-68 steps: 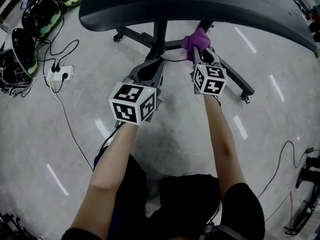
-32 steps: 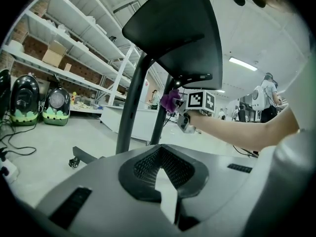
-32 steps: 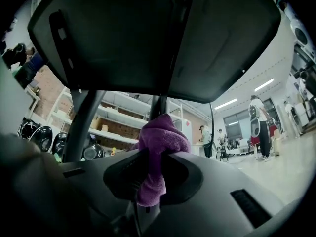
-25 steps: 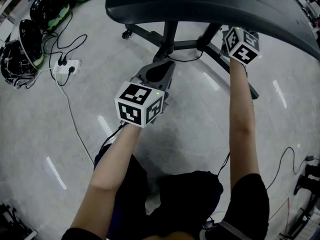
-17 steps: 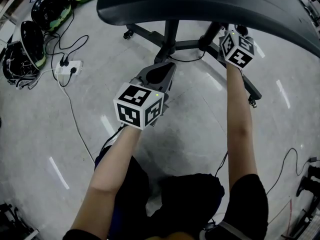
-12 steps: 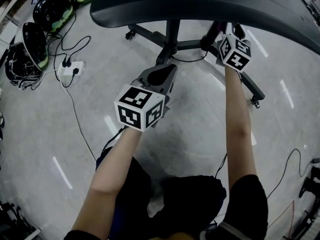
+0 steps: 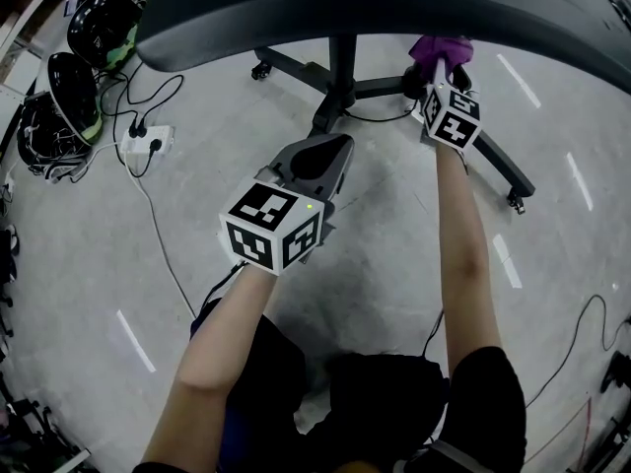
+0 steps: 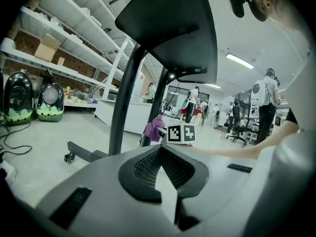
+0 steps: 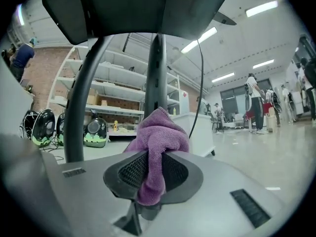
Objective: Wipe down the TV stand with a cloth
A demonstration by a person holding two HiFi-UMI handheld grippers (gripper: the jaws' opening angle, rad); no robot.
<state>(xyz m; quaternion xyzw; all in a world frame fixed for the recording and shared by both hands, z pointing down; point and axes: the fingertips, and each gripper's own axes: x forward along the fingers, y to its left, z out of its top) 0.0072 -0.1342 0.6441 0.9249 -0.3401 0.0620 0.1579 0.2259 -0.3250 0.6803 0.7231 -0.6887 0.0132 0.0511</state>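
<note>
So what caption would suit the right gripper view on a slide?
Right gripper clamps a purple cloth in front of the TV stand's dark post.

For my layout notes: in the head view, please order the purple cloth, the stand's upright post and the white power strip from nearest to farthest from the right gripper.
1. purple cloth: clamped in the right gripper, at the top right.
2. upright post: to the gripper's left, at the middle of the stand.
3. white power strip: far left, on the floor.
</note>
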